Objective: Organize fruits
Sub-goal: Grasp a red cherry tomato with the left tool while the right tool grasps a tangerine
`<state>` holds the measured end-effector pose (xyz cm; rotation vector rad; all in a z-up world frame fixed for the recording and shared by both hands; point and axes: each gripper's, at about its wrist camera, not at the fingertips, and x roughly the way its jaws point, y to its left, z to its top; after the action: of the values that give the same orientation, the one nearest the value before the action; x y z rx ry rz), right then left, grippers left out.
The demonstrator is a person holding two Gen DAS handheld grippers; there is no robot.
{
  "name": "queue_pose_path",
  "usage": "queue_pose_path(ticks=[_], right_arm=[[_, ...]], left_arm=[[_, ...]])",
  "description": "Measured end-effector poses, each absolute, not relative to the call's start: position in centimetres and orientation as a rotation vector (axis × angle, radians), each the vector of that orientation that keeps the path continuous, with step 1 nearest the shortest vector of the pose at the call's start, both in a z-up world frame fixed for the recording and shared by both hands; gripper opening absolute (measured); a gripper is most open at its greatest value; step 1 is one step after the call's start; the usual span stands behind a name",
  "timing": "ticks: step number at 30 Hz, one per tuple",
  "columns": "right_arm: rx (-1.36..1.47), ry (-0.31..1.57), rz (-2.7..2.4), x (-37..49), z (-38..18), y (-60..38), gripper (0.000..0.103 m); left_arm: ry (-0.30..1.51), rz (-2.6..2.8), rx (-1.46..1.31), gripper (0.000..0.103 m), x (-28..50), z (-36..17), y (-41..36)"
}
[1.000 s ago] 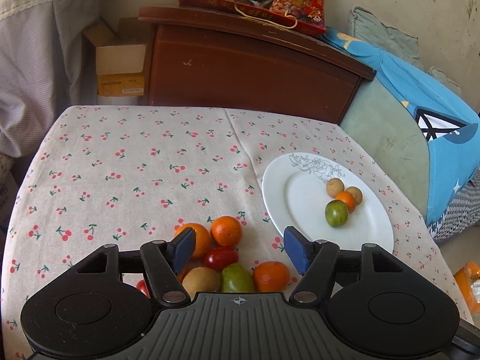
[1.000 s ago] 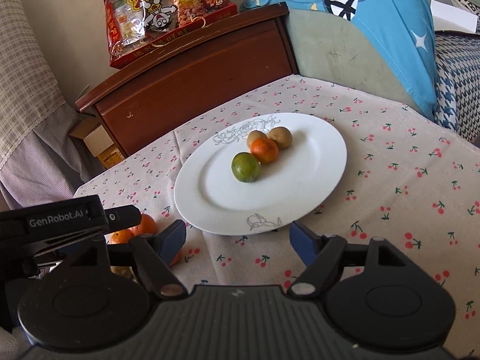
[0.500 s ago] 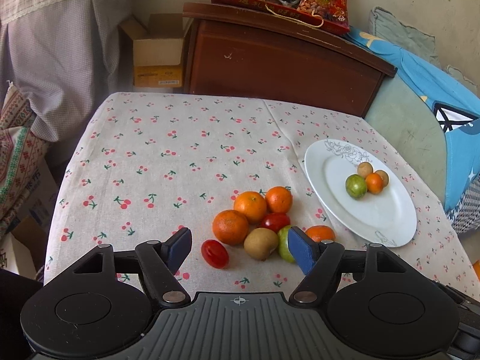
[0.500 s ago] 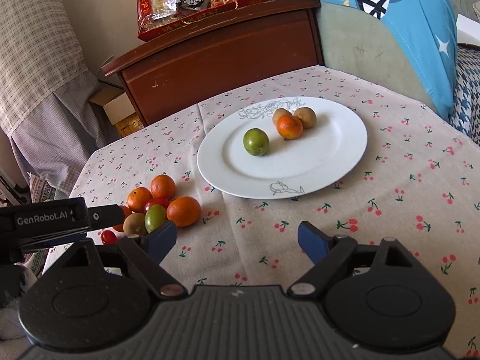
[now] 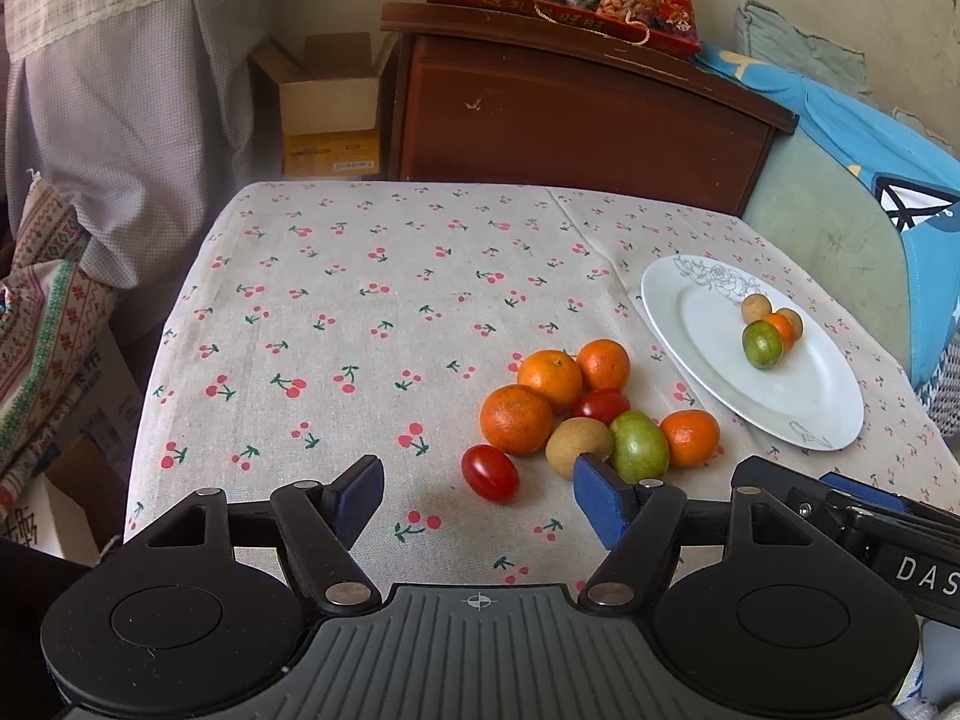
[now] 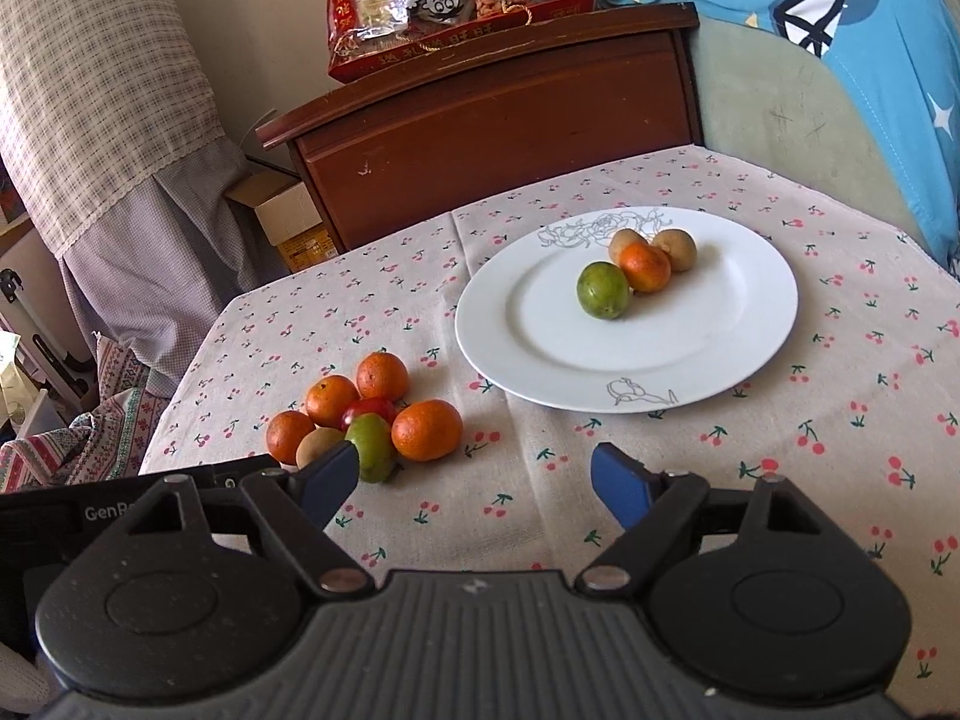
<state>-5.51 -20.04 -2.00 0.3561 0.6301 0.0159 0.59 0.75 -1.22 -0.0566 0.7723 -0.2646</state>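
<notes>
While four fruits sit on the plate (image 6: pixel 492 324), eight wait in the pile (image 5: pixel 576 414).
Left claw (image 5: pixel 478 495) and right claw (image 6: pixel 474 483): both released, empty, above the table (image 5: pixel 360 312).

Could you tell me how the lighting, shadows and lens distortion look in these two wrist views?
Left wrist view: soft daylight, faint shadows beside the fruit pile, sharp focus, fisheye bending the table's edge, dark corners. Right wrist view: brighter, the white plate near glare, a soft shadow under its rim, the wooden cabinet curved by the lens.

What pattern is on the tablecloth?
Small red cherries on beige tablecloth; clearest in the left wrist view.
</notes>
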Motion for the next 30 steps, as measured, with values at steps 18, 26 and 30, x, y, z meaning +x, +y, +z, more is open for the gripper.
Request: queue_pose_path(ticks=[18,26,30], right_arm=[[0.356,0.625,0.071,-3.1,-3.0,-18.9,0.042],[0.365,0.630,0.077,-2.7,-3.3,-18.8,0.032],[0.369,0.630,0.075,-2.8,-3.3,-18.7,0.032]], left_arm=[[0.747,-0.273,-0.009,0.047,1.2,-2.5,-0.3],[0.737,-0.301,0.020,0.041,1.0,-2.6,-0.9],[0.730,-0.302,0.018,0.032,1.0,-2.7,-0.9]])
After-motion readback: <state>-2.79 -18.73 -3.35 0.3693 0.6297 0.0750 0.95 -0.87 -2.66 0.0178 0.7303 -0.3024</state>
